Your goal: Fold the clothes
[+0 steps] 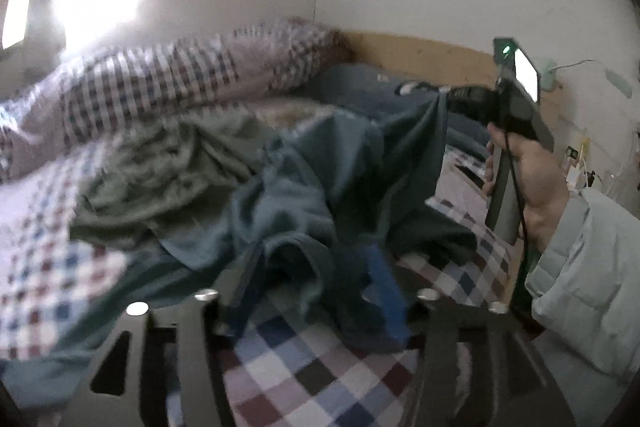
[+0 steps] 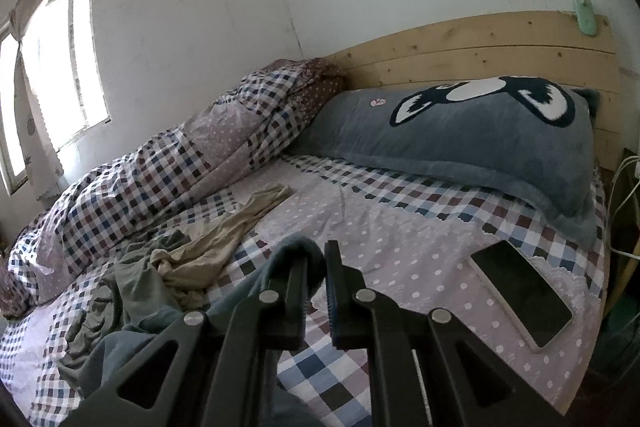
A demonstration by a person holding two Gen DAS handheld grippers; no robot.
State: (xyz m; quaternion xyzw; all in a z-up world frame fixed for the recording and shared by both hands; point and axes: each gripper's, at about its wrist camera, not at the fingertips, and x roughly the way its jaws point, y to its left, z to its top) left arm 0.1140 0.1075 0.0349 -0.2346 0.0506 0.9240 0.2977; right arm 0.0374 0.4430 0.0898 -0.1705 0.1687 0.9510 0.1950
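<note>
Over the checked bed (image 2: 400,227), right gripper (image 1: 444,93) fingers pinch the teal garment (image 1: 340,163) aloft; left gripper (image 1: 316,267) fingers wide

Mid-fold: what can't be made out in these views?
- Left wrist view: blue garment smeared by motion blur; whether left tool touches it is unclear.
- Right wrist view: right tool covers its pinch on the garment; the rest runs off the bottom-left edge.
- Olive garment, both views: partly under the blue one.

Bare sheet (image 2: 400,227) lies open mid-bed, hemmed by phone (image 2: 524,293), pillow (image 2: 460,139) and quilt (image 2: 160,171) (bunched along the wall).
</note>
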